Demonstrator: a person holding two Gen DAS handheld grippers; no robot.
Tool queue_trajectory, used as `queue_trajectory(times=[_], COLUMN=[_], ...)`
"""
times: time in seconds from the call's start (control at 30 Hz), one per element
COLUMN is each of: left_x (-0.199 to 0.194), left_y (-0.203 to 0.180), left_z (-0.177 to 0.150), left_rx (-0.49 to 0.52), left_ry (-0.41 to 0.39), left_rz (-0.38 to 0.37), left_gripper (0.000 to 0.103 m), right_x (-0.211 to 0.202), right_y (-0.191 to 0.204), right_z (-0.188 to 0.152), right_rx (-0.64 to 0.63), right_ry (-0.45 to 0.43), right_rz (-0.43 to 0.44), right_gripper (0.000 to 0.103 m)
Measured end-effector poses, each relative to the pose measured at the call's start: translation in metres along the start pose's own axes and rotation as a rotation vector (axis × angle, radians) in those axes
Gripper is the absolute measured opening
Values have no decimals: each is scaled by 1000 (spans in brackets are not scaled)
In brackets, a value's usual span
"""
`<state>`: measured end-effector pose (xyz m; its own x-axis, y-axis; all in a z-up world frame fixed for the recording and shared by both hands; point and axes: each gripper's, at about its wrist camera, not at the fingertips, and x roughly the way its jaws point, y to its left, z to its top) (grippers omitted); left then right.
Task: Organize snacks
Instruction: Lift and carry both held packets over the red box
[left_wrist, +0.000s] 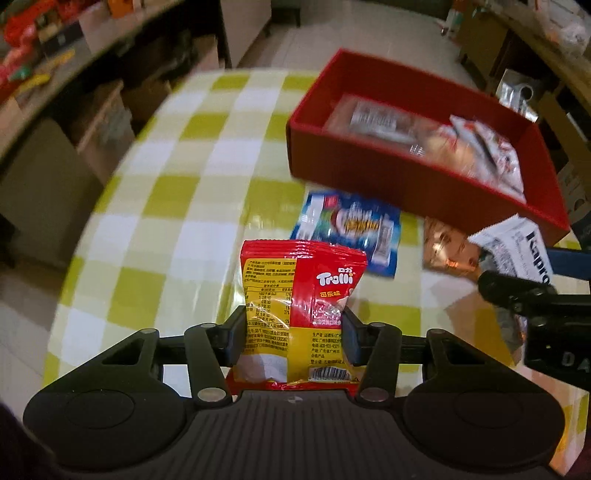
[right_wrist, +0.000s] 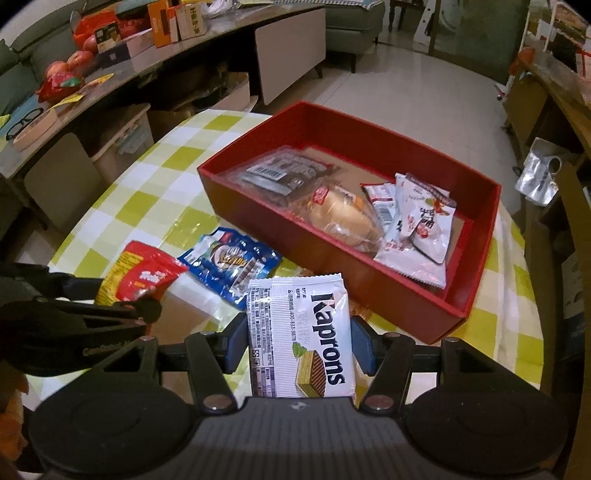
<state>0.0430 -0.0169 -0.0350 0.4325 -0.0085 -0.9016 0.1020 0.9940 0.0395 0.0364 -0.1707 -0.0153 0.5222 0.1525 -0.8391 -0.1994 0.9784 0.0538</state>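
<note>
My left gripper (left_wrist: 293, 338) is shut on a red and yellow Trolli gummy bag (left_wrist: 301, 295) and holds it upright above the checked table (left_wrist: 177, 177). My right gripper (right_wrist: 299, 339) is shut on a white Kaprons wafer pack (right_wrist: 299, 332). The red box (left_wrist: 388, 181) stands ahead; it also shows in the right wrist view (right_wrist: 406, 306), with a bread bun (right_wrist: 340, 214), a dark wrapped snack (right_wrist: 284, 171) and white sachets (right_wrist: 417, 229) inside. A blue snack bag (left_wrist: 347, 232) lies on the table before the box, also in the right wrist view (right_wrist: 232, 266).
A copper-coloured packet (left_wrist: 448, 251) lies on the table beside the blue bag. A long counter (right_wrist: 110, 74) with boxes and fruit runs at the left. Shelving and a silver bag (right_wrist: 539, 177) stand at the right. The table edge curves at the left.
</note>
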Motion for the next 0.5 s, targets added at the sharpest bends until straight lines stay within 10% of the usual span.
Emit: queue_trajectory(times=[0.5], left_x=[-6], left_y=[-20], left_z=[41], left_rx=[39], left_ry=[-101], left_rz=[12], left_gripper=[58], right_x=[-4], right_y=[-30], right_z=[24], right_rx=[72], right_ry=[-58], right_rz=[-52], right_gripper=[67])
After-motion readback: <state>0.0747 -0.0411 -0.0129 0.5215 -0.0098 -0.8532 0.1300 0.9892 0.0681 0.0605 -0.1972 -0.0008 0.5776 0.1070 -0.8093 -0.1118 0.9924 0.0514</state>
